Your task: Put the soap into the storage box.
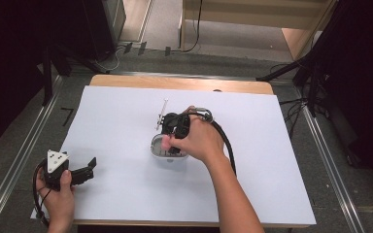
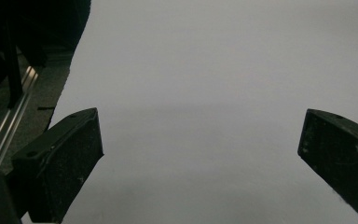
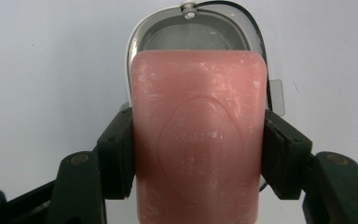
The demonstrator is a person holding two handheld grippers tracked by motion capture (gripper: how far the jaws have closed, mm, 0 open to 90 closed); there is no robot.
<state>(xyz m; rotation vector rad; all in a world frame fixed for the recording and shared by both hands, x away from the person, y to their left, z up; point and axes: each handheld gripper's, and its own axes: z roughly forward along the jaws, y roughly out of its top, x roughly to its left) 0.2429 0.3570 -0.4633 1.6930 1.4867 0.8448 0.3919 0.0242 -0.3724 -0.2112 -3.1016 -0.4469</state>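
A pink bar of soap (image 3: pixel 198 140) with a stamped oval mark sits between the jaws of my right gripper (image 3: pixel 198 151), whose pads press on both its long sides. Just beyond it lies an open grey soap case (image 3: pixel 193 32) with a clear rim. From above, the right gripper (image 1: pixel 172 141) points down over that soap case (image 1: pixel 156 147) at mid table, with the hand covering the soap. My left gripper (image 1: pixel 90 167) rests near the front left corner of the white sheet (image 1: pixel 126 189), jaws wide apart over bare paper (image 2: pixel 200 116).
A thin white stick-like item (image 1: pixel 163 111) lies just behind the right gripper. The sheet covers a wooden table (image 1: pixel 179 83). Metal rails (image 1: pixel 19 160) run along both sides, and dark stands (image 1: pixel 311 68) rise at the back right.
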